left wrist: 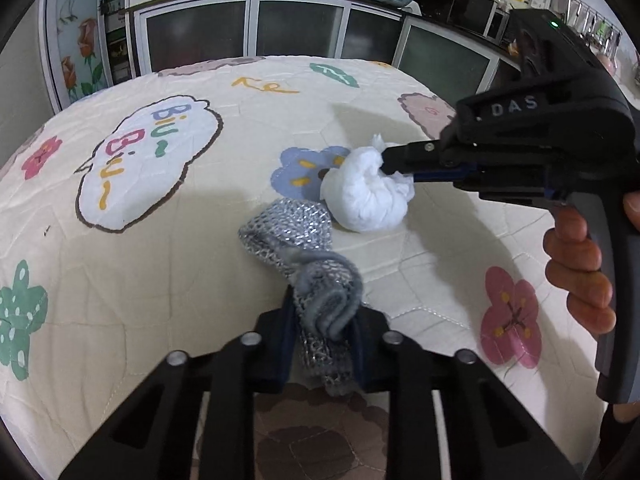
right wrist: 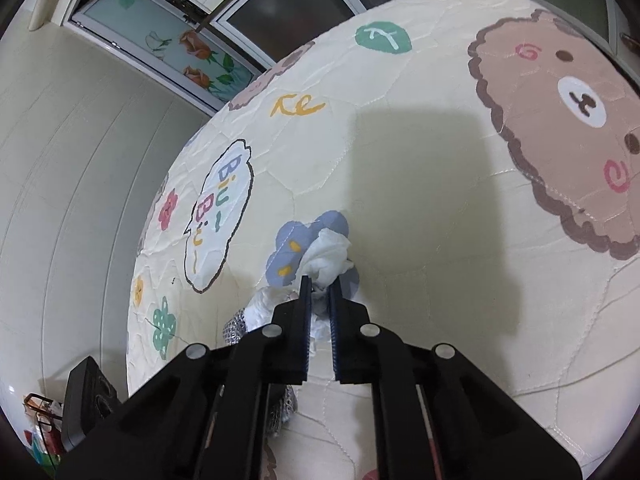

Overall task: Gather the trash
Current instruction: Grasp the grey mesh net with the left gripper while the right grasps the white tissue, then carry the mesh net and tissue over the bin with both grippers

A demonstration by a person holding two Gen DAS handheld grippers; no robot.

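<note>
A crumpled white tissue wad (left wrist: 362, 196) rests on the quilted tablecloth (left wrist: 160, 260). My right gripper (left wrist: 386, 160) is shut on its upper edge; in the right wrist view the tissue (right wrist: 326, 258) is pinched between the blue pads of that gripper (right wrist: 320, 286). My left gripper (left wrist: 322, 320) is shut on a silvery grey mesh scrubber (left wrist: 304, 264), which extends forward from the jaws toward the tissue. A bit of the scrubber (right wrist: 234, 330) shows at the left of the right gripper's fingers.
The cloth has cartoon prints: a "Biu Biu" bubble (left wrist: 148, 164), flowers, a brown bear (right wrist: 560, 128). Behind the table stand glass-door cabinets (left wrist: 296, 28) with basins on top. A dark box (right wrist: 86, 400) sits on the floor at the table's left.
</note>
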